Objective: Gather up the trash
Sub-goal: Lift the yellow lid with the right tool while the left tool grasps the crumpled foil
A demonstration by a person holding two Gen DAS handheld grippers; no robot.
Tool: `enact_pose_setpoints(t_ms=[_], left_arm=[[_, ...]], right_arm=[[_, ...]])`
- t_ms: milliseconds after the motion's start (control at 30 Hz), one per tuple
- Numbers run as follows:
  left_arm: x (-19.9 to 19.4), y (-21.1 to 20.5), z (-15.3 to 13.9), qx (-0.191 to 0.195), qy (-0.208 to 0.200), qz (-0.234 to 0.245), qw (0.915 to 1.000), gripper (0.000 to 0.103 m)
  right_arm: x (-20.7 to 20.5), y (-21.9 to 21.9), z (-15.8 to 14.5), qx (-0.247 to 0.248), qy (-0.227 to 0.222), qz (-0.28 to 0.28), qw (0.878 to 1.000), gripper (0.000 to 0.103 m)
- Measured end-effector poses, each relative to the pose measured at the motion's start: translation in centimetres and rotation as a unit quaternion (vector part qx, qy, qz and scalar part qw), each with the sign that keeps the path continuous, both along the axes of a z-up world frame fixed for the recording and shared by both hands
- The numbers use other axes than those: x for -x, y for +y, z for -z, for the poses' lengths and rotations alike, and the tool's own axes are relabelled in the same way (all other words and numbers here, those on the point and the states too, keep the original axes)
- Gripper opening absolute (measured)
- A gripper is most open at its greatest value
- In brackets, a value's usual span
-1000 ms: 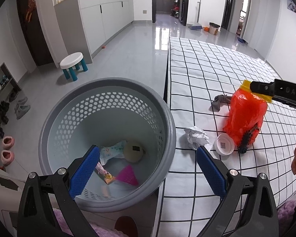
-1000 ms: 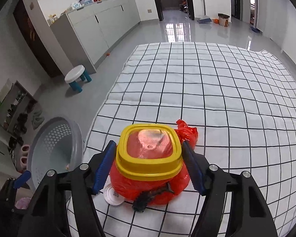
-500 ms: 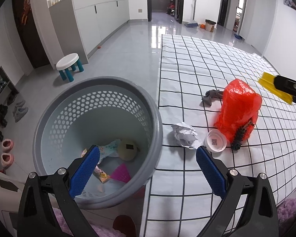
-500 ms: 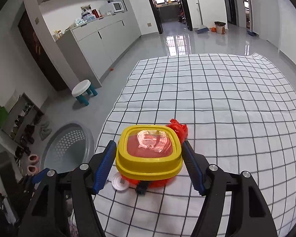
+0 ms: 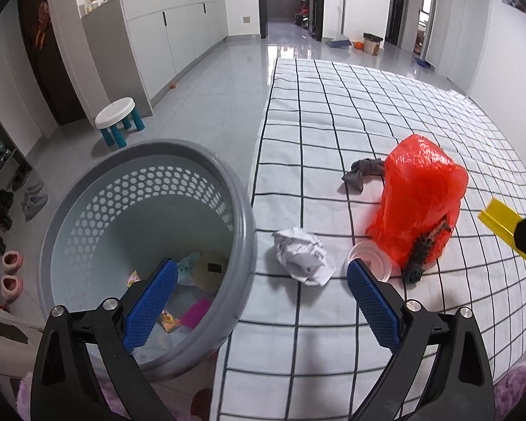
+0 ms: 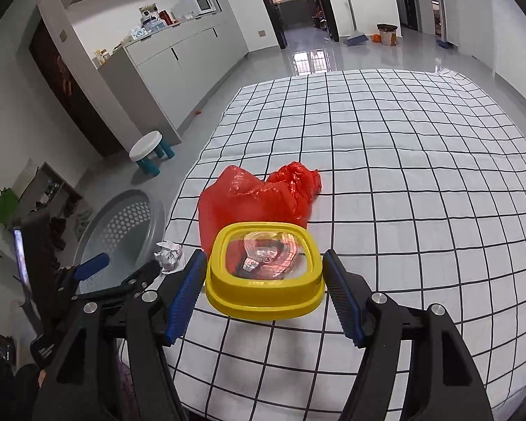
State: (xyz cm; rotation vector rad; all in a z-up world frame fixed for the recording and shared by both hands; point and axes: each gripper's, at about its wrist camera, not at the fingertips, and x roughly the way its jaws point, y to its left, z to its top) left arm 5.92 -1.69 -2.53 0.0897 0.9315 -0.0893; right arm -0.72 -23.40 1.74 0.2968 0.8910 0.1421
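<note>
I took the grey basket [image 5: 242, 210] as my landmark; it stood on the floor against the edge of the checked sheet [image 5: 368, 112]. Just beyond its rim, on the sheet, lay a crumpled ball of paper [image 5: 303, 259], and past that a white round lid [image 5: 368, 263] touching the foot of a red plastic bag [image 5: 420, 203]. A black bristly thing [image 5: 420, 256], too blurred to name, leaned against the bag's near side, and a grey rag [image 5: 363, 172] lay behind the bag, farther from the basket. Nothing stood between the paper ball and my left gripper [image 5: 259, 301], whose fingers straddled the basket rim, one over the inside and one over the sheet; its jaws were closing with nothing between them.

My right gripper [image 6: 264, 284] was pinching a yellow square lid [image 6: 264, 280] with a clear window, held above the sheet on the far side of the bag from the basket.

Inside the basket I saw a pale round disc [image 5: 212, 270], a pink scrap [image 5: 196, 315], a small bright wrapper [image 5: 168, 319] and a light blue packet [image 5: 187, 266] on the bottom.

Beyond the basket on the floor stood a white stool [image 5: 117, 119] with blue legs
</note>
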Motion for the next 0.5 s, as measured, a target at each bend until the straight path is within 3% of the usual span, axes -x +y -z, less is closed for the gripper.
enact_pose_setpoints(t_ms=[100,367,500], left_arm=[[-0.3,-0.3,0.4,0.001,0.007,0.002,1.0000,0.076],[-0.3,-0.9,0.9,0.012,0.005,0.013,0.9998,0.069],[-0.5,-1.4,1.3,0.012,0.010,0.021,0.9997,0.056]], right_arm=[[0.1,-0.6,-0.2,-0.011,-0.006,0.002,1.000,0.066],[0.2,-1.3,0.2,-0.032,-0.004,0.000,0.999,0.066],[0.2,-1.4,0.1,-0.036,-0.008,-0.005,0.999,0.066]])
